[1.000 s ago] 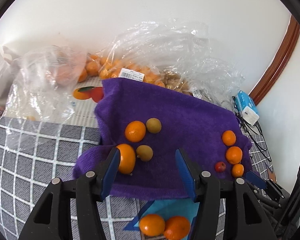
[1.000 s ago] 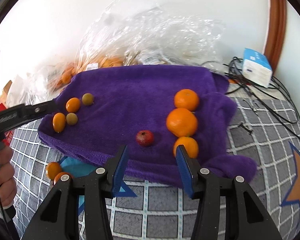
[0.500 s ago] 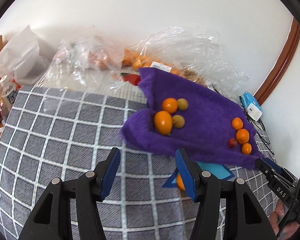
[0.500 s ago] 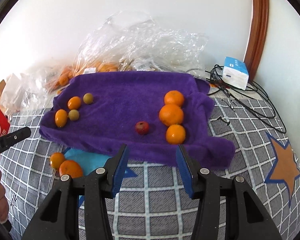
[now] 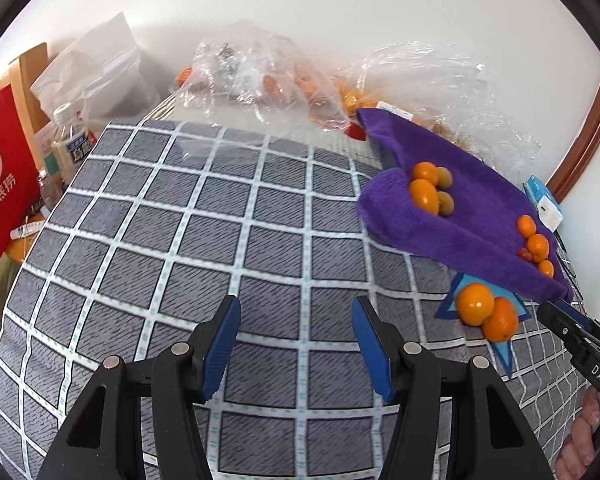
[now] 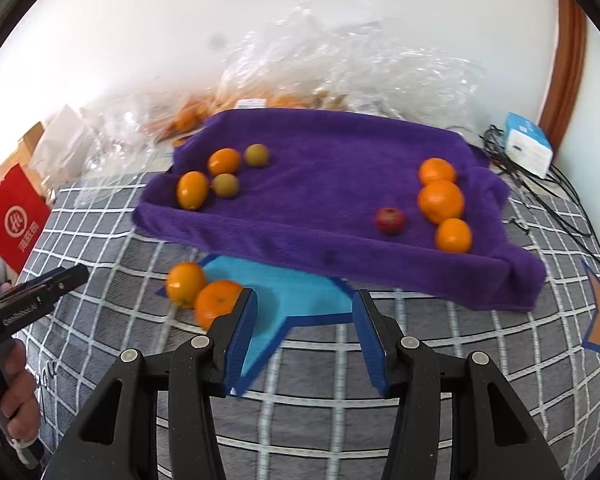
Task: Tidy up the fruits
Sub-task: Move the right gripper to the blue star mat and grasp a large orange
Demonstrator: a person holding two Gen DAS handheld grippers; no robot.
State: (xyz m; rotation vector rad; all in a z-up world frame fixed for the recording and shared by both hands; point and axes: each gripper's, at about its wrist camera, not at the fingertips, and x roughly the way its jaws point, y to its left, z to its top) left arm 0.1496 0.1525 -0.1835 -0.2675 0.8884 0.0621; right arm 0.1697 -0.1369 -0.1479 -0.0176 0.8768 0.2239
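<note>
A purple towel lies on a grey checked cloth. On its left end sit two oranges and two small green fruits; on its right end three oranges and a small red fruit. Two more oranges rest off the towel on a blue star patch, also seen as the two oranges in the left wrist view. My right gripper is open and empty over the star. My left gripper is open and empty above bare cloth, left of the fruit.
Clear plastic bags holding more oranges pile up against the white wall. A red bag and a bottle stand at the left edge. A white-blue box and black cables lie at the right.
Both grippers have pulled back from the towel. The left one swung left, so the towel now sits at its right; the right one drew back over the blue star.
</note>
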